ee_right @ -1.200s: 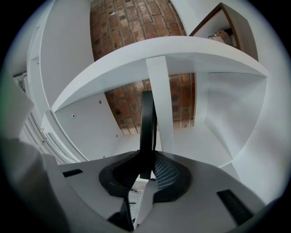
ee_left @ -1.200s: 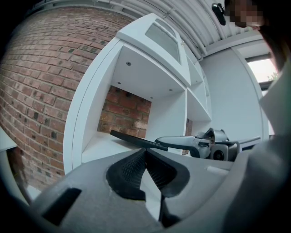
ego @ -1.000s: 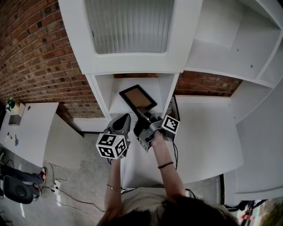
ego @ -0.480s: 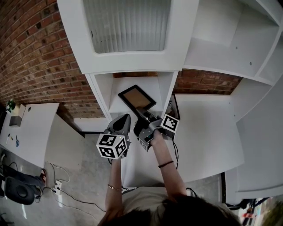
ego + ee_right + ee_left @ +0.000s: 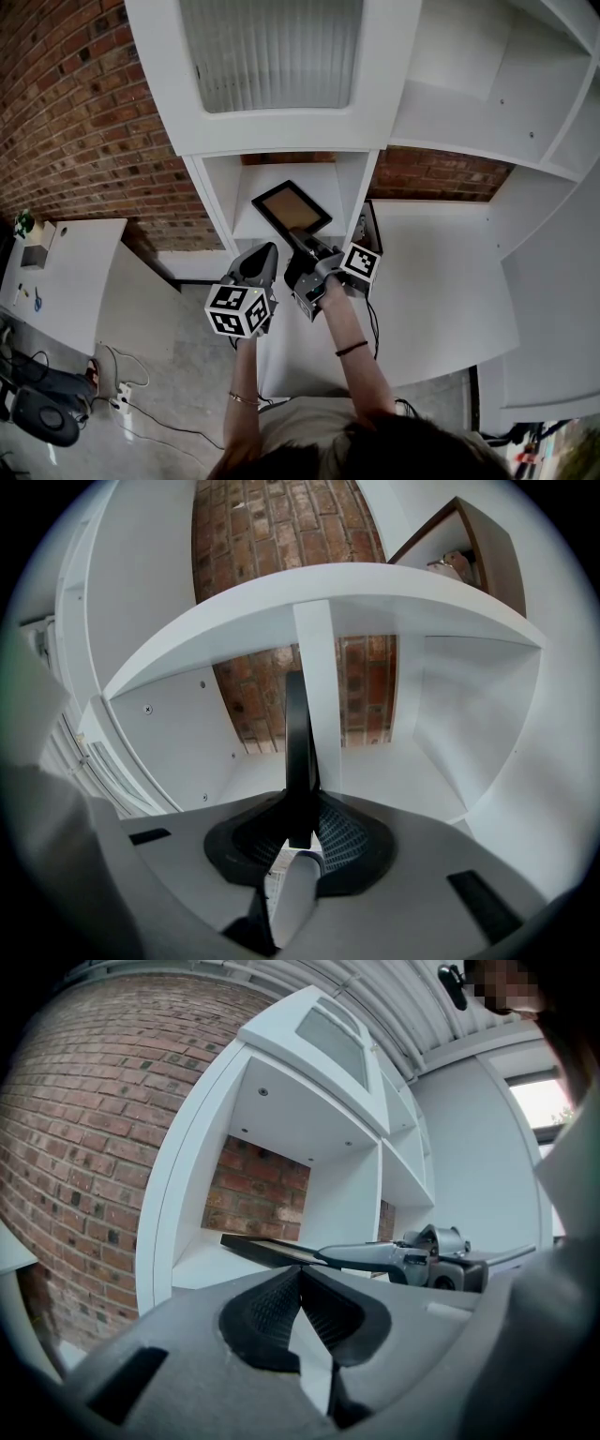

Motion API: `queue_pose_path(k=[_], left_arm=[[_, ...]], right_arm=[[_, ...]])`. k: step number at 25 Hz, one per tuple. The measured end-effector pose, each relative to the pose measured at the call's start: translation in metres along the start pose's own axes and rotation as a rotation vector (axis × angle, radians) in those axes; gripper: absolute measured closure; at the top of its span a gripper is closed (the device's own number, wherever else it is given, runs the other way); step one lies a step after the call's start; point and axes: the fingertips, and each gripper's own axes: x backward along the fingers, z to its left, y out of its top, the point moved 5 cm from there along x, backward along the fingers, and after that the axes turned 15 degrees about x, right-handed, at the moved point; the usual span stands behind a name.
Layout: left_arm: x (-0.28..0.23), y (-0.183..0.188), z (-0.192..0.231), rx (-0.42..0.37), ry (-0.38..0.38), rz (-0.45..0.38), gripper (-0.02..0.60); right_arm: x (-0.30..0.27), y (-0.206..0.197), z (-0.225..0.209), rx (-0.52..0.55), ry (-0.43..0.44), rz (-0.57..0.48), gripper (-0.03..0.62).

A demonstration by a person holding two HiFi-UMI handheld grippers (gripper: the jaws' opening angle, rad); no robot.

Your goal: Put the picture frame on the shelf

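Item one: flat rectangular picture frame (image 5: 292, 207), dark border round a brown panel. It lies nearly level in the mouth of the open lower compartment of the white shelf unit (image 5: 211, 202), above that compartment's shelf board (image 5: 251, 223). In the left gripper view it appears edge-on (image 5: 272, 1249) and clear of the board.

Item two: my right tongs (image 5: 298, 240). They are clamped on the near edge of the frame; in the right gripper view the dark edge (image 5: 299, 761) stands upright, pinched between the ribbed pads (image 5: 342, 841).

Item three: my left tongs (image 5: 265, 253). They are held just beside the right pair, closed tip to tip with nothing between them (image 5: 300, 1274).

Item four: ribbed glass door panel (image 5: 272, 52), set in the unit above the compartment.

Item five: red brick wall (image 5: 75, 112), behind the unit and showing through the compartment's open back.

Item six: white bench (image 5: 66, 281), well off to my left.
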Motion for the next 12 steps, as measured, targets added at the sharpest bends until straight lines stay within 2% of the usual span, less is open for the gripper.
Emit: queue_pose_path(k=[12], left_arm=[[0.0032, -0.0027, -0.0002, 0.005, 0.007, 0.000, 0.571]], right_arm=[[0.0007, -0.0012, -0.0011, 0.018, -0.013, 0.004, 0.523]])
